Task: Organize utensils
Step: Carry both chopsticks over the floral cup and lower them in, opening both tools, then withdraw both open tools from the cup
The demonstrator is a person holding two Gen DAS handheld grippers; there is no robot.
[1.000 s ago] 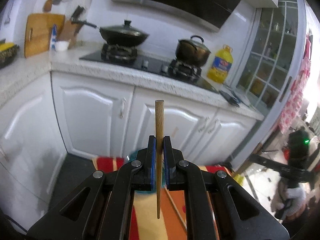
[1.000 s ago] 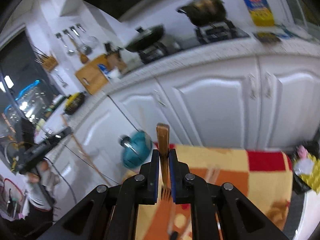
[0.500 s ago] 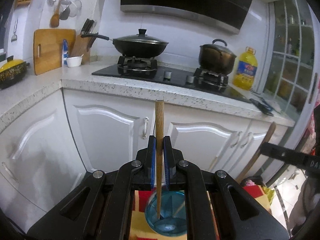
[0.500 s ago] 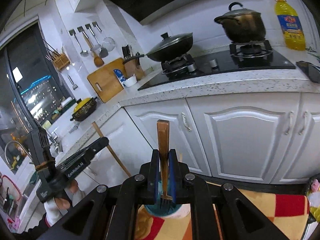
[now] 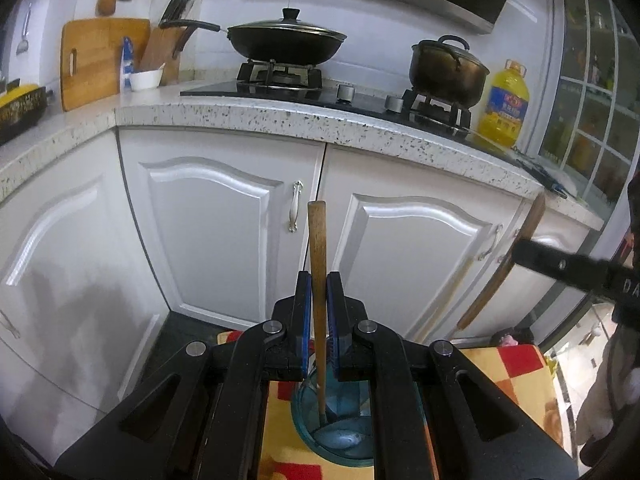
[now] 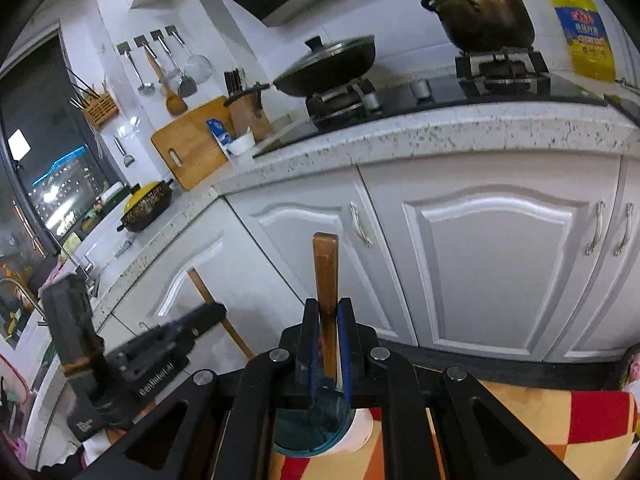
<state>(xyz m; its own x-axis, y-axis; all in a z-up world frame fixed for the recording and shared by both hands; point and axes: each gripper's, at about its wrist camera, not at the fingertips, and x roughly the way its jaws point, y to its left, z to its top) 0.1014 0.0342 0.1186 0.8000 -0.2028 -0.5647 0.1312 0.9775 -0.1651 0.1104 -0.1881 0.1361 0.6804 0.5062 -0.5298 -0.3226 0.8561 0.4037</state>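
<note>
Gripping a slim round wooden stick (image 5: 317, 264), the left tongs (image 5: 319, 300) stand above a blue cup (image 5: 340, 432); the right tongs (image 6: 328, 332) clamp a flat-handled wooden fork (image 6: 326, 276).

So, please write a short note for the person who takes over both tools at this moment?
Left tool: shut on a round wooden handle, lower end already inside the blue cup.
Right tool: shut on a flat wooden handle, held above the same cup.
Cup stands on the checkered cloth.
Done: both utensils picked up.
Left: lower and release each into the cup.
</note>
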